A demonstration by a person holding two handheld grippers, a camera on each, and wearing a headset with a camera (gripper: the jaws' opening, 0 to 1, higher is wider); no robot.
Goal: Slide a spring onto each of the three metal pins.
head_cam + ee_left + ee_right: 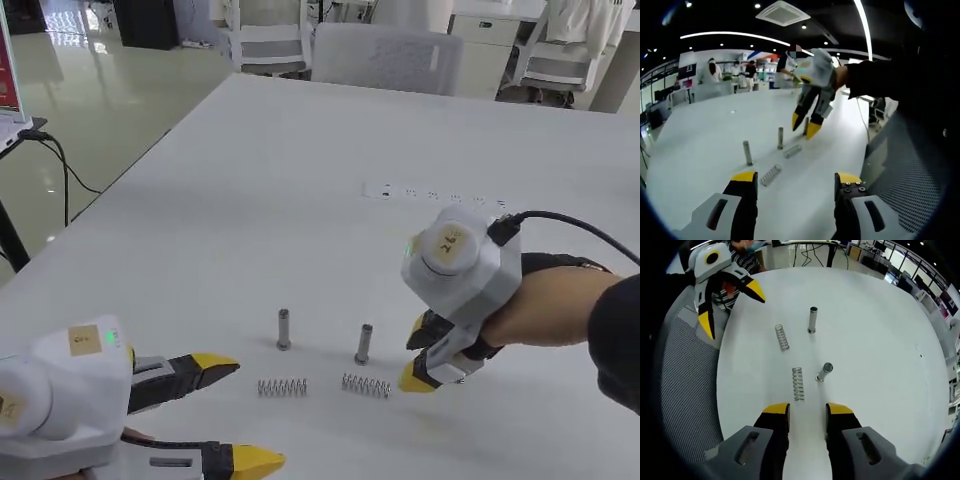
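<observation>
Two grey metal pins stand upright on the white table (300, 200): one pin (283, 330) (747, 152) (812, 320) on the left, the other pin (363, 343) (780, 138) (824, 371) to its right. Two springs lie flat in front of them, a left spring (282, 387) (771, 175) (782, 336) and a right spring (366, 385) (793, 151) (798, 383). My right gripper (415, 352) (805, 126) (808, 410) is open, its tips just right of the right spring. A grey upright piece (805, 127) shows between its tips; I cannot tell what it is. My left gripper (245, 412) (796, 177) (730, 307) is open and holds nothing, near the front edge.
A white power strip (440, 195) lies on the table beyond the pins. A black cable (570, 225) runs from the right gripper. Grey chairs (385, 55) stand past the far edge. A mesh chair (687, 390) is at the near side.
</observation>
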